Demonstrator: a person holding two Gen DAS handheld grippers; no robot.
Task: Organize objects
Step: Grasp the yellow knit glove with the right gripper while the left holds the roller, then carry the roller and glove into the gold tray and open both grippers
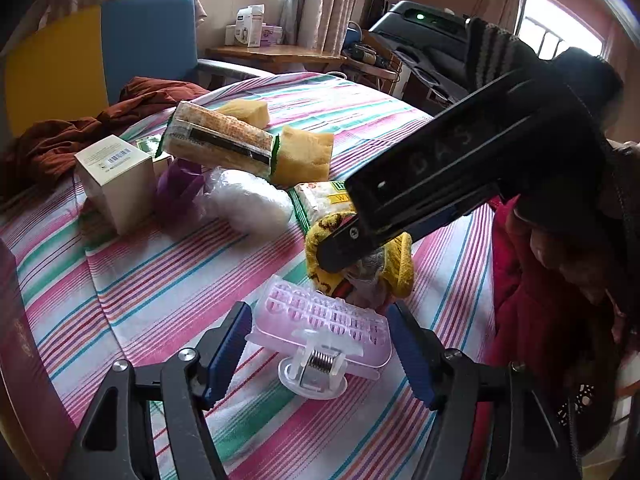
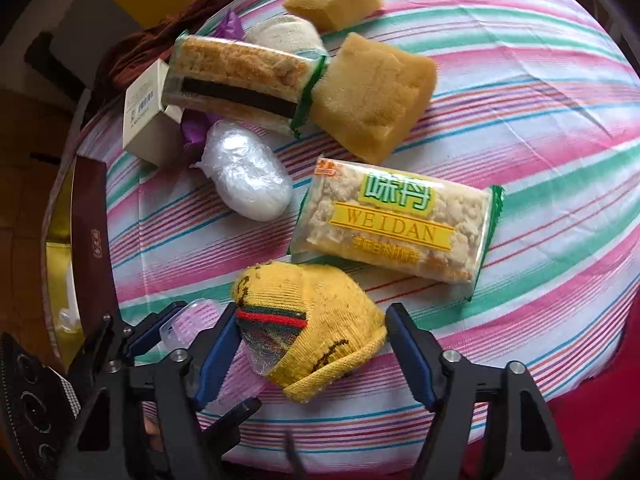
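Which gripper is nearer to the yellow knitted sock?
Right. The right gripper straddles the yellow knitted sock, one pad touching it. The left gripper sits around the pink clip, just beside the sock.

- Bare striped worktop (image 2: 540, 128) on the right of the right wrist view: free passage.
- Left side crowded: sponge (image 2: 372, 92), WEIDAN snack pack (image 2: 396, 224), plastic-wrapped bundle (image 2: 248, 176), cardboard box (image 2: 148, 120).
- Dark red box (image 2: 90, 240) stands along the left edge.
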